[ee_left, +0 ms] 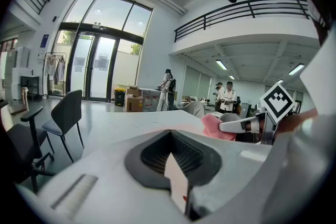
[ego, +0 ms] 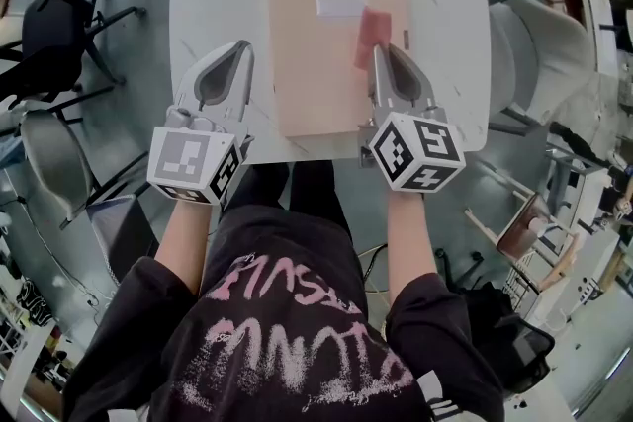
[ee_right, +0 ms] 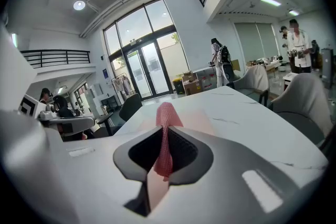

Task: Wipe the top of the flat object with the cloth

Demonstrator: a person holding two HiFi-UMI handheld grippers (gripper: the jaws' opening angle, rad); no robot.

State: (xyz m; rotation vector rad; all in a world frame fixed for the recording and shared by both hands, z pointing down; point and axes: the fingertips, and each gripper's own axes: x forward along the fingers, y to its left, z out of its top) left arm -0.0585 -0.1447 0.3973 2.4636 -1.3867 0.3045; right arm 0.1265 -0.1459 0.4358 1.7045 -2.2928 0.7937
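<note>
A flat peach-coloured pad (ego: pixel 331 44) with a white label lies on the white marble table (ego: pixel 218 5). My right gripper (ego: pixel 380 49) is shut on a pink cloth (ego: pixel 370 37), which rests on the pad's right side. In the right gripper view the cloth (ee_right: pixel 165 139) is pinched between the jaws and sticks out ahead. My left gripper (ego: pixel 240 49) sits over the bare table just left of the pad, jaws together with nothing in them. From the left gripper view the cloth (ee_left: pixel 216 126) and the right gripper (ee_left: pixel 231 125) show at right.
Dark chairs (ego: pixel 49 25) stand left of the table and pale ones (ego: pixel 539 44) to the right. The table's near edge (ego: pixel 326 148) is just ahead of my hands. Several people (ee_left: pixel 226 97) stand far across the hall, away from the table.
</note>
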